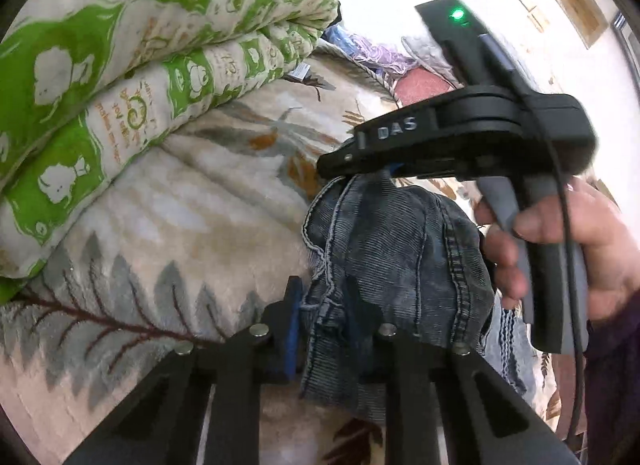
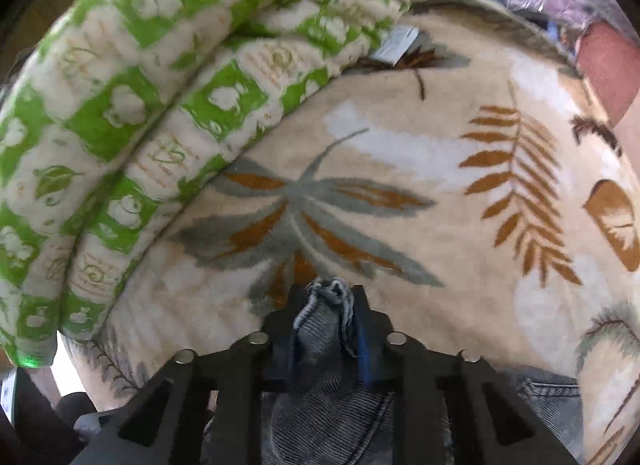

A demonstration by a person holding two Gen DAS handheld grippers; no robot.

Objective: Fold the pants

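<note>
Left gripper [image 1: 326, 329]: closed on a bunch of the pants [image 1: 384, 249], dark blue denim gathered between the blue pads [image 1: 294, 329] and spilling over the right finger. Right gripper [image 2: 325, 325]: closed as well, pinching a small crumpled edge of the same denim, the frayed hem poking out past the fingertips. In the left view, seen from the side just beside the left one, with the person's hand [image 1: 560, 249] squeezing its grey trigger. Probably both holding one end of the garment close together, so as to lift it and lay it over itself. Below and around, a beige blanket with leaf print [image 2: 400, 193] as the folding surface. Further left, a rolled green and cream quilt [image 1: 120, 57] resting on the blanket, clear of the denim. More of the pants lying low at the right edge of the right view.
</note>
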